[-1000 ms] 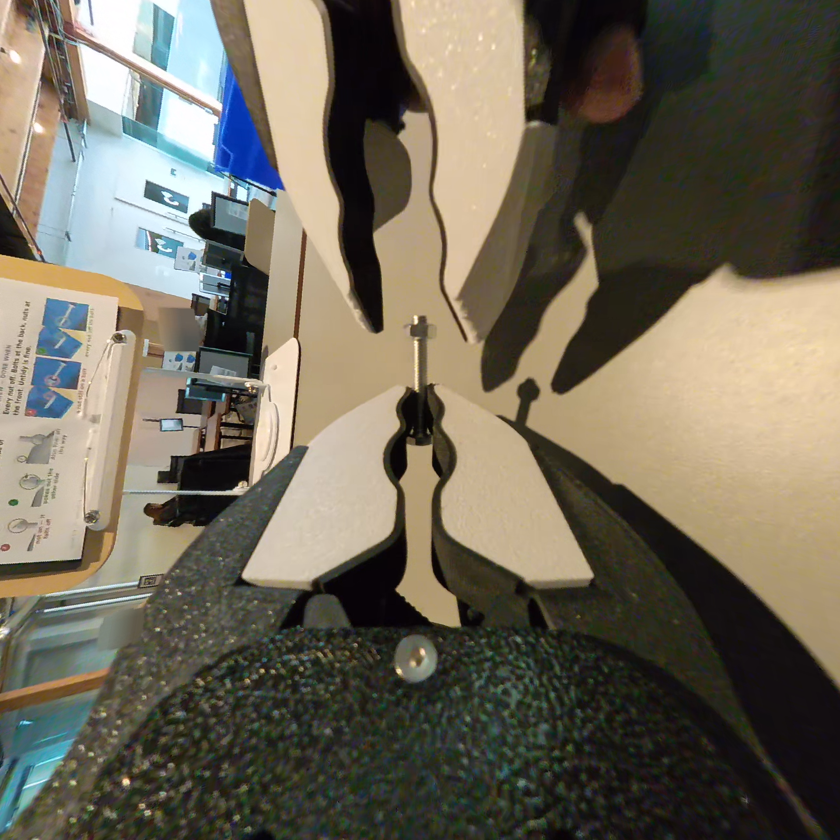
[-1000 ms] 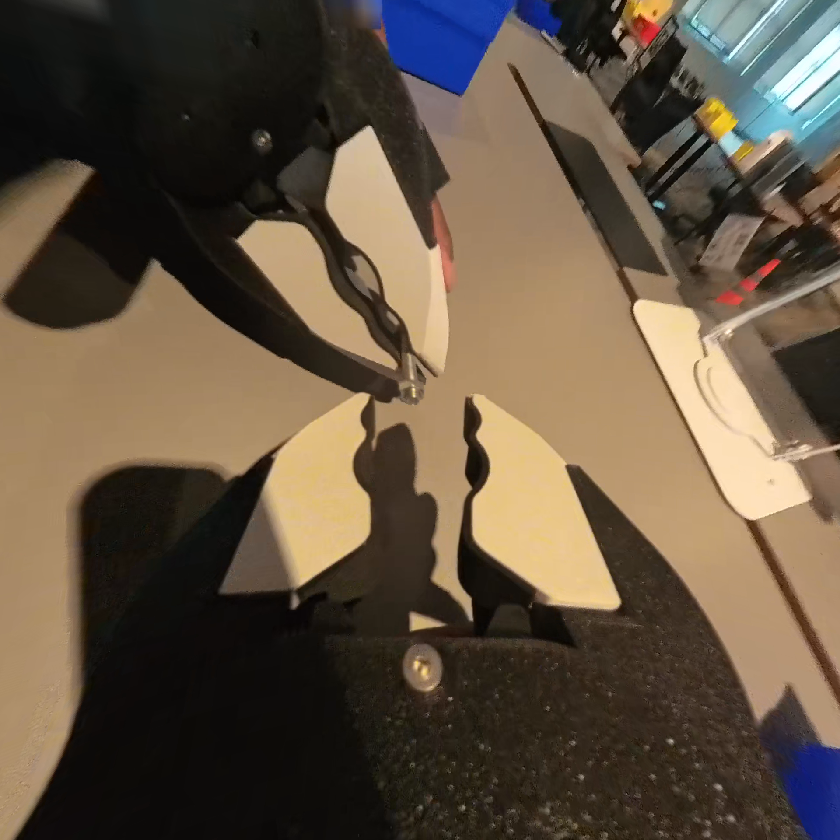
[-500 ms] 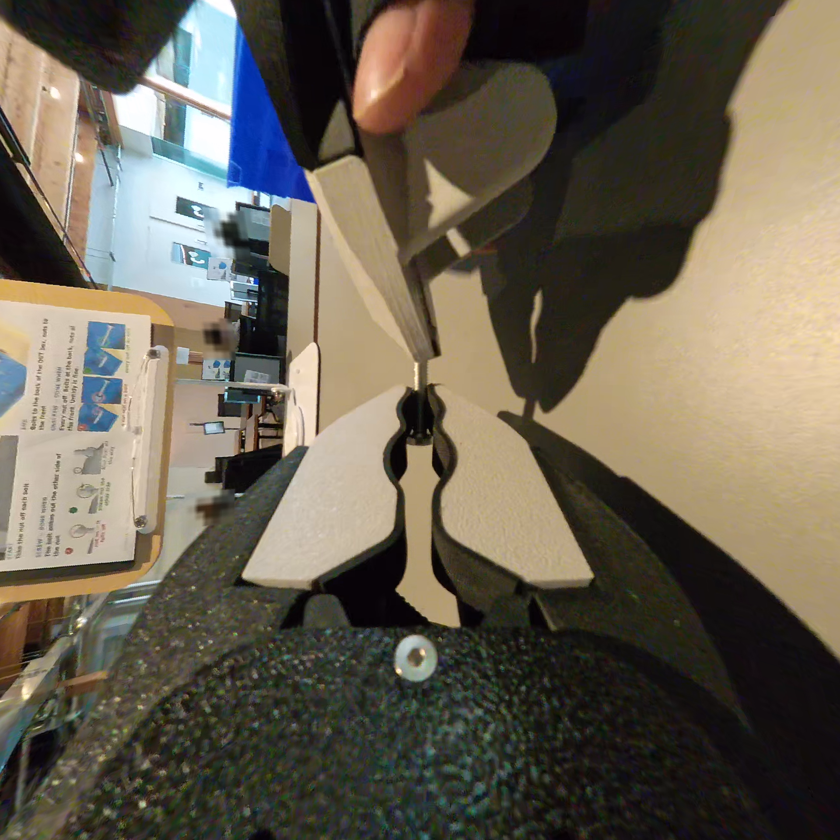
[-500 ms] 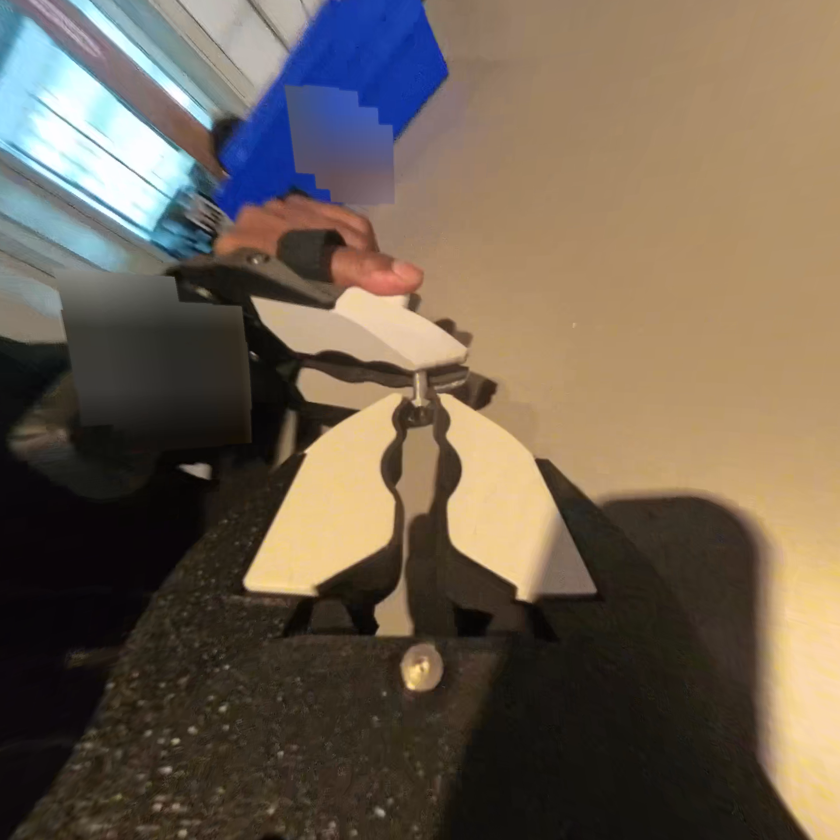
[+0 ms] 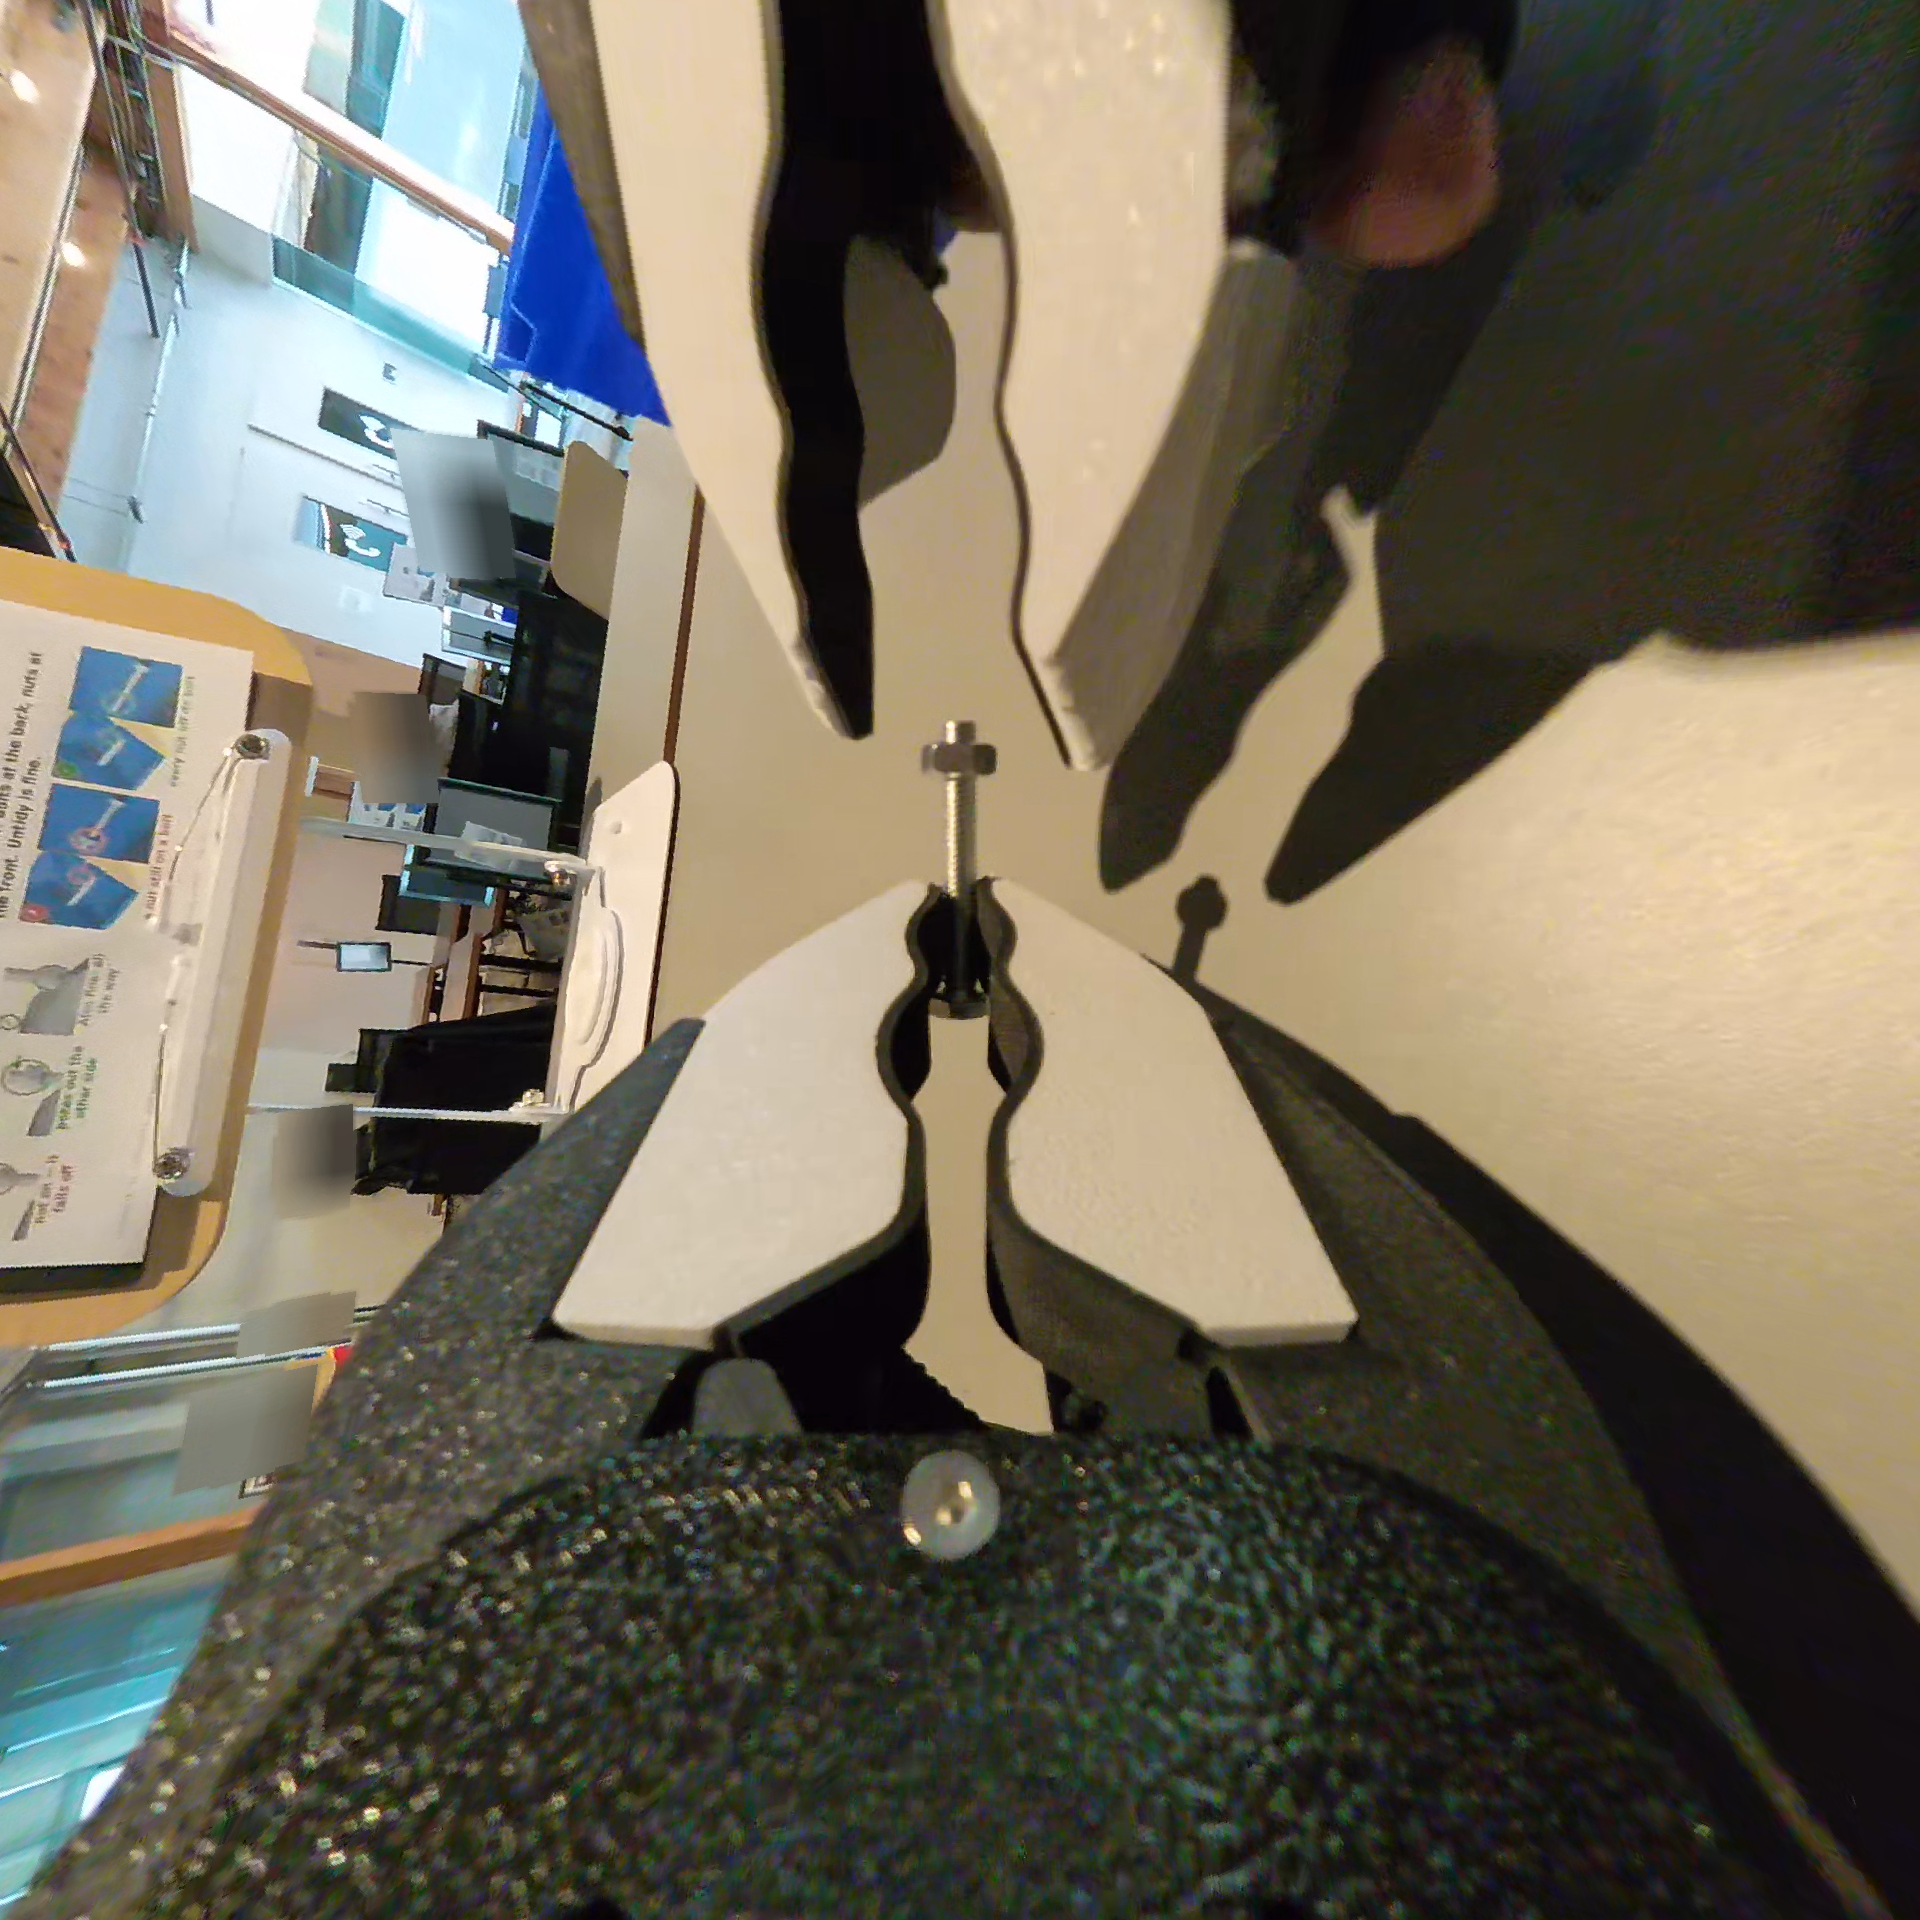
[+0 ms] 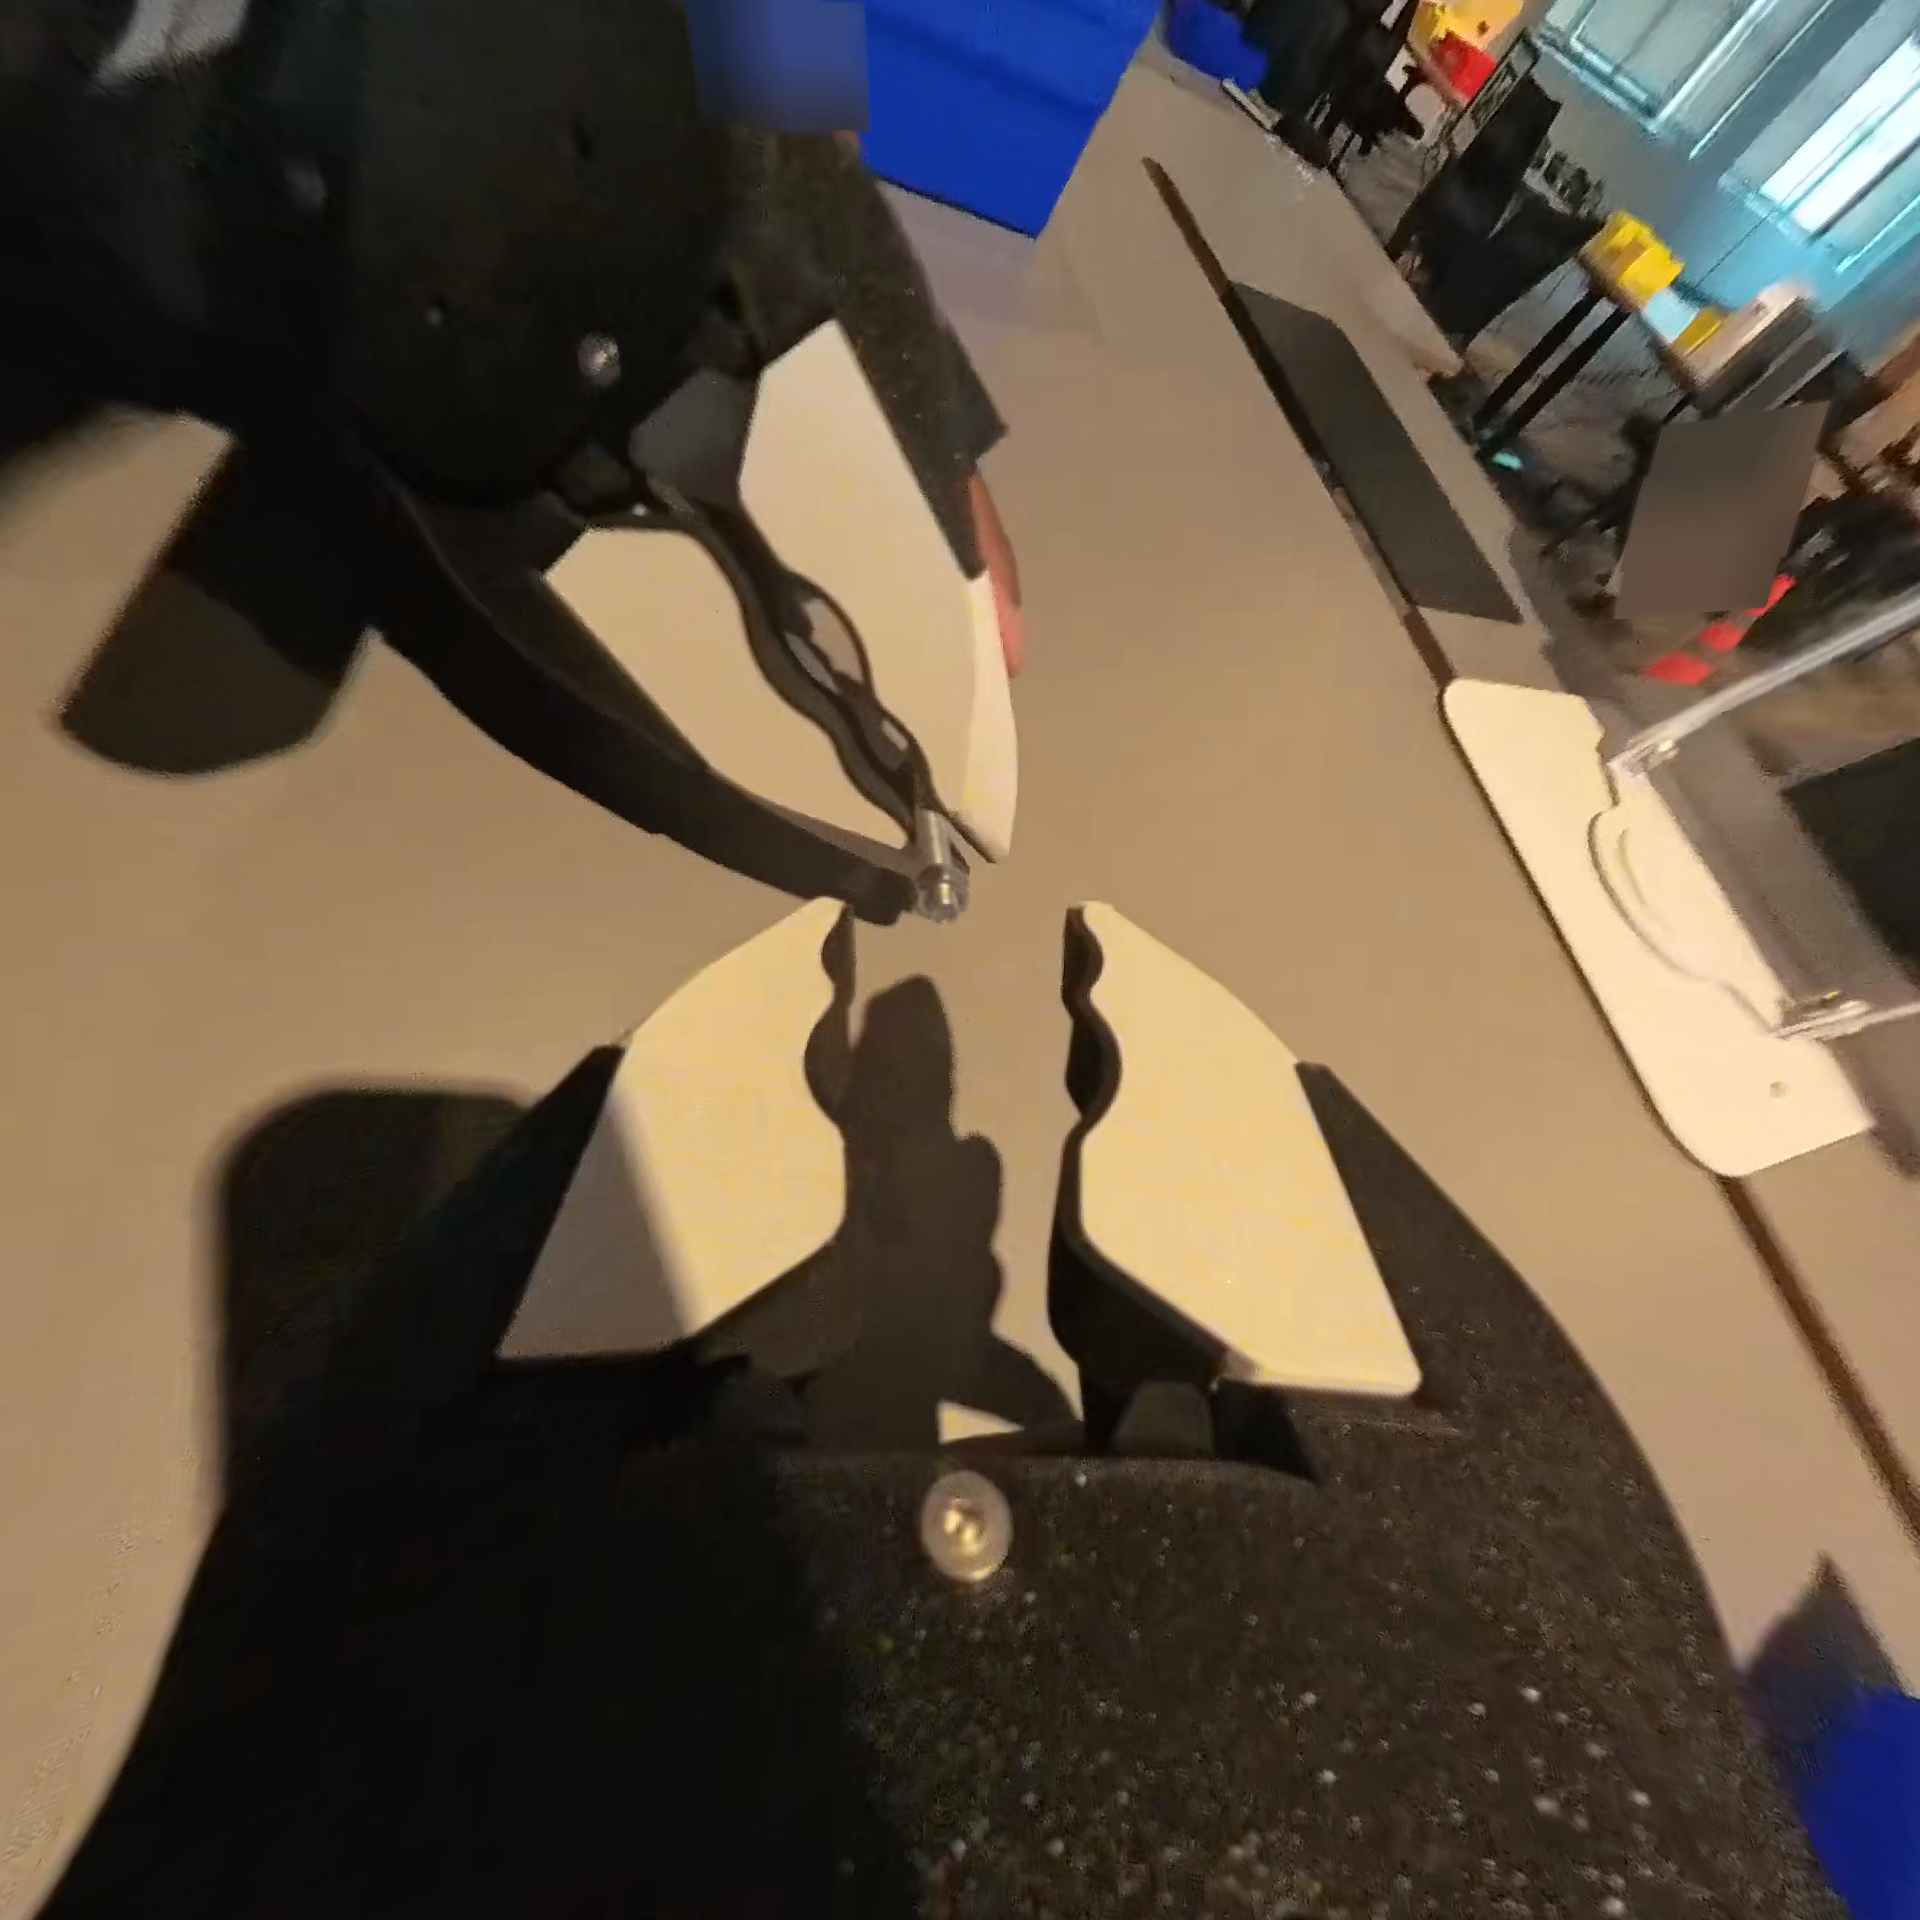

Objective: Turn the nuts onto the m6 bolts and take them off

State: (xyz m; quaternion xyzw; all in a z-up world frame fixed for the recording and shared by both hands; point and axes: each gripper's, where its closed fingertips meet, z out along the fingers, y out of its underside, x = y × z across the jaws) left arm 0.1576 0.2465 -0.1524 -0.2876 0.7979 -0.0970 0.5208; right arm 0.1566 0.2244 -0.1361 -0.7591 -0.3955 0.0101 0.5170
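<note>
My left gripper [image 5: 958,894] is shut on the head end of a silver M6 bolt [image 5: 957,842], which sticks straight out past the fingertips. A hex nut [image 5: 957,756] sits near the bolt's free end. My right gripper [image 6: 958,916] is open and empty; in the left wrist view it [image 5: 961,717] faces the bolt tip with a finger on either side, not touching the nut. In the right wrist view the left gripper [image 6: 935,852] comes in from the upper left, and the bolt and nut [image 6: 940,891] point at the gap between my open fingers.
A beige table [image 5: 1558,935] lies under both grippers. A white plate with a clear stand [image 6: 1621,914] sits at the table's right edge. A blue bin [image 6: 987,94] stands at the far end. A board with instruction sheets [image 5: 94,935] stands at left. A person's finger [image 5: 1423,177] shows on the right gripper. The tips of both grippers are at nearly the same place.
Half a second ago my right gripper was shut on the nut and turned. It has since let go, opened and swung back, so it faces the bolt tip as a second ago.
</note>
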